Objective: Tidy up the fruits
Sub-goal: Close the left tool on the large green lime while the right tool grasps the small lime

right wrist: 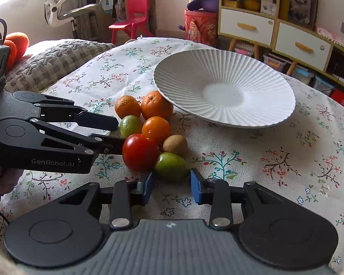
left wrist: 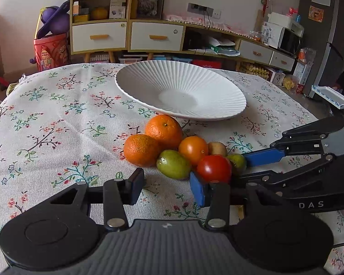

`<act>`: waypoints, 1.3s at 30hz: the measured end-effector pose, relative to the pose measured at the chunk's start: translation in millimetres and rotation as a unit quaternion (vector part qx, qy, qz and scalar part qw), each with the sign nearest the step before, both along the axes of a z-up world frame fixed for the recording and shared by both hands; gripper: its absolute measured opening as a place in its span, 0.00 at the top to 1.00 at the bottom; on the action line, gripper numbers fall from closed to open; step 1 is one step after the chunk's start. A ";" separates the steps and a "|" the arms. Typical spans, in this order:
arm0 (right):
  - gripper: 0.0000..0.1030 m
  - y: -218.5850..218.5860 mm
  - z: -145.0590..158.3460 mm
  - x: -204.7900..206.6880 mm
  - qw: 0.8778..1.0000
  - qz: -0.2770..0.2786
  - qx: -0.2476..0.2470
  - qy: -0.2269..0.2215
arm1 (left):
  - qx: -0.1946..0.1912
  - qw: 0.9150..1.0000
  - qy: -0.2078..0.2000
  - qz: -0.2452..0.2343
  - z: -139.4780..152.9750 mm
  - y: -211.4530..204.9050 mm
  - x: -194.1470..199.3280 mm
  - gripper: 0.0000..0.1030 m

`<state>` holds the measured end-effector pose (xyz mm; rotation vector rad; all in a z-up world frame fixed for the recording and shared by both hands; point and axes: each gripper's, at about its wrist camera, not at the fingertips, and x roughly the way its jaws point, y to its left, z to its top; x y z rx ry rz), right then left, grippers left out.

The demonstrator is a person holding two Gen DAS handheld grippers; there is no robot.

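A pile of fruit lies on the floral tablecloth in front of an empty white ribbed plate [left wrist: 181, 91] [right wrist: 224, 87]: two oranges [left wrist: 164, 131] [left wrist: 141, 150], a smooth orange fruit [left wrist: 193, 149], two green fruits [left wrist: 173, 163] [right wrist: 171, 166], a brown kiwi [right wrist: 175, 144] and a red tomato [left wrist: 214, 168] [right wrist: 140, 151]. My left gripper [left wrist: 167, 186] is open, its fingers just short of a green fruit and the tomato. My right gripper [right wrist: 172, 186] is open, its fingers on either side of the near green fruit's front. Each gripper shows in the other's view, the right [left wrist: 252, 165] and the left [right wrist: 119, 133].
The table's far edge drops to a room with a shelf cabinet [left wrist: 126, 23], a red bin [left wrist: 51, 50] and a red chair [right wrist: 135, 16]. A grey woven cushion [right wrist: 48, 64] lies at the table's left in the right wrist view.
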<state>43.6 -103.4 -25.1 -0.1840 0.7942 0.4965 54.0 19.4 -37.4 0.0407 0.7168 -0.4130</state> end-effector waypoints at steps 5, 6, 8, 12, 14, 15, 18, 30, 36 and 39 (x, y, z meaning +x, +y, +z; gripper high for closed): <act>0.68 1.5 0.2 0.4 1.000 0.012 -0.010 -0.009 | -0.004 1.000 -0.009 -0.008 -0.3 0.7 2.9 0.72; 0.68 1.8 0.1 0.2 1.000 0.014 -0.012 -0.011 | -0.007 1.000 -0.011 -0.009 -0.3 1.2 3.2 0.72; 0.68 2.6 -0.2 0.7 1.000 0.018 -0.015 -0.015 | -0.013 1.000 -0.012 -0.010 -0.1 2.7 4.7 0.72; 0.70 2.6 0.1 0.8 0.999 0.023 -0.017 -0.021 | -0.017 1.000 -0.013 -0.013 0.1 3.4 5.8 0.77; 0.70 2.0 0.2 1.9 0.999 0.023 -0.012 -0.020 | -0.022 0.999 -0.010 -0.021 0.2 2.1 5.6 0.89; 0.70 2.0 0.4 2.6 1.000 0.022 -0.011 -0.019 | -0.018 1.000 -0.011 -0.020 0.6 0.3 4.3 0.89; 0.70 1.6 1.1 3.4 1.000 0.019 -0.013 -0.019 | -0.023 1.000 -0.003 -0.020 0.0 1.1 6.6 0.89; 0.70 -7.8 10.5 7.8 1.000 -0.012 0.000 -0.023 | -0.088 0.993 0.065 0.034 5.4 4.9 21.7 0.86; 0.71 -6.7 10.3 8.2 1.000 -0.015 -0.004 -0.023 | -0.072 0.992 0.083 0.065 8.7 -5.6 26.3 0.86; 0.71 -8.6 10.7 8.8 1.000 -0.019 -0.003 -0.023 | -0.069 0.992 0.084 0.071 10.8 -6.3 24.6 0.87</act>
